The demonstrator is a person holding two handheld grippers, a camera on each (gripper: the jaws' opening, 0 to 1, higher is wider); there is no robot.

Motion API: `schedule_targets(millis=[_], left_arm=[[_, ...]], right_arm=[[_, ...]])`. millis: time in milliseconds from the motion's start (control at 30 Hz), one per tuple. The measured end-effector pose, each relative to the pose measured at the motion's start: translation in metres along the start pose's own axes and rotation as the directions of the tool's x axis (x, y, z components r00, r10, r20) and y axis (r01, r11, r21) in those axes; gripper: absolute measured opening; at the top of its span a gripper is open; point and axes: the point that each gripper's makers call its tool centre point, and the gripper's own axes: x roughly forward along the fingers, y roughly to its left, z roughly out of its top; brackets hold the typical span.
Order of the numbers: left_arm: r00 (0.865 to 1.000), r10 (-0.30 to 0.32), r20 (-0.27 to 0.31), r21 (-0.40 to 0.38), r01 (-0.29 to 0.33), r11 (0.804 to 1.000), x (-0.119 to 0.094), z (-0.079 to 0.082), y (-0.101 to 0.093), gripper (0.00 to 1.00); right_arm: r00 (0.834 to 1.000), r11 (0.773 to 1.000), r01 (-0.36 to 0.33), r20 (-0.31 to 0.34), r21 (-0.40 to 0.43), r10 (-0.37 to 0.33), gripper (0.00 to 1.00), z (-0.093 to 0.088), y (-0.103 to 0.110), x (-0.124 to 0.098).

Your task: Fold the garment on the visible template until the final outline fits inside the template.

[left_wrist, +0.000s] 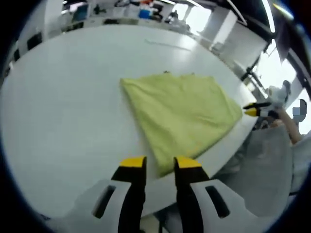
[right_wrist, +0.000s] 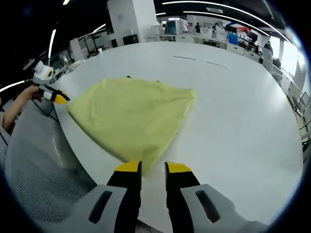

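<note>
A yellow-green garment [left_wrist: 182, 114] lies folded flat on the white table [left_wrist: 68, 111], its near corner close to the table's edge. My left gripper [left_wrist: 160, 164] hovers just short of that corner, jaws apart, nothing between them. My right gripper [left_wrist: 250, 111] comes in at the right edge of the left gripper view, held by a hand beside the cloth's side. In the right gripper view the garment [right_wrist: 131, 116] spreads ahead of my right gripper [right_wrist: 152, 169], which is open and holds nothing. My left gripper [right_wrist: 60, 99] is off the cloth's left corner there.
Faint thin marks [right_wrist: 194, 59] cross the table beyond the garment. The table edge [left_wrist: 233, 141] runs right beside the cloth, with the person's grey clothing [right_wrist: 39, 165] below it. Desks and equipment [left_wrist: 146, 12] stand far behind.
</note>
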Motion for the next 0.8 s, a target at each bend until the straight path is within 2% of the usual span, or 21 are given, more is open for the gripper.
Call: schedule_targets(millis=[400, 600, 800], left_arm=[[1.000, -0.014, -0.022, -0.023, 0.013, 1.000, 0.003, -0.011, -0.004, 0.14], [0.999, -0.024, -0.034, -0.031, 0.023, 0.999, 0.005, -0.016, -0.006, 0.05], [0.999, -0.017, -0.042, -0.031, 0.016, 0.999, 0.004, -0.018, -0.005, 0.03]], right_arm=[[1.000, 0.999, -0.024, -0.018, 0.021, 0.024, 0.15, -0.012, 0.011, 0.005], [0.999, 0.999, -0.023, -0.037, 0.024, 0.024, 0.10, -0.018, 0.011, 0.008], [0.998, 0.999, -0.026, -0.048, 0.022, 0.027, 0.09, -0.021, 0.015, 0.010]])
